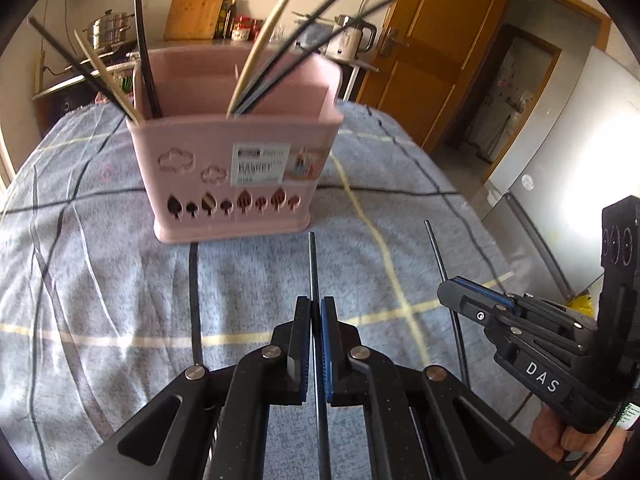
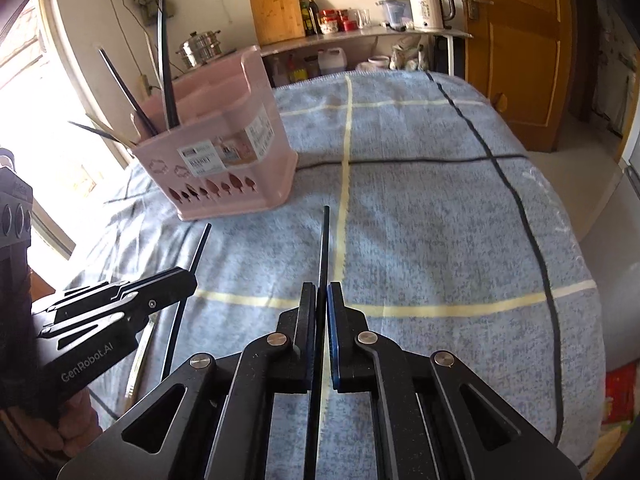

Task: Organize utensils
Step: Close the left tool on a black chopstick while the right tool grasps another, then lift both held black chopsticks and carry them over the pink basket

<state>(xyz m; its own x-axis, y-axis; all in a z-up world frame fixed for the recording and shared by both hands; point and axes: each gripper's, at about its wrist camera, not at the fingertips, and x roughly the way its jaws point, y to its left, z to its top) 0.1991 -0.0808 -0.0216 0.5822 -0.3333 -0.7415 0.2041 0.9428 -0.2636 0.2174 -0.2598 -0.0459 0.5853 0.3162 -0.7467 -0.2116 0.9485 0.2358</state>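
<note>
Left wrist view: my left gripper (image 1: pixel 316 312) is clamped on a black chopstick (image 1: pixel 313 264), its rear end hidden under the fingers. My right gripper (image 2: pixel 322 300), marked "DAS", pinches another chopstick (image 2: pixel 325 240). The pink utensil holder (image 1: pixel 224 172) stands ahead on the blanket (image 1: pixel 400 240); its label is blurred.

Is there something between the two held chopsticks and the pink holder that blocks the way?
Nothing visible does. Only bare blanket lies between the black chopstick in the left gripper, the right gripper's chopstick, and the pink holder.
</note>
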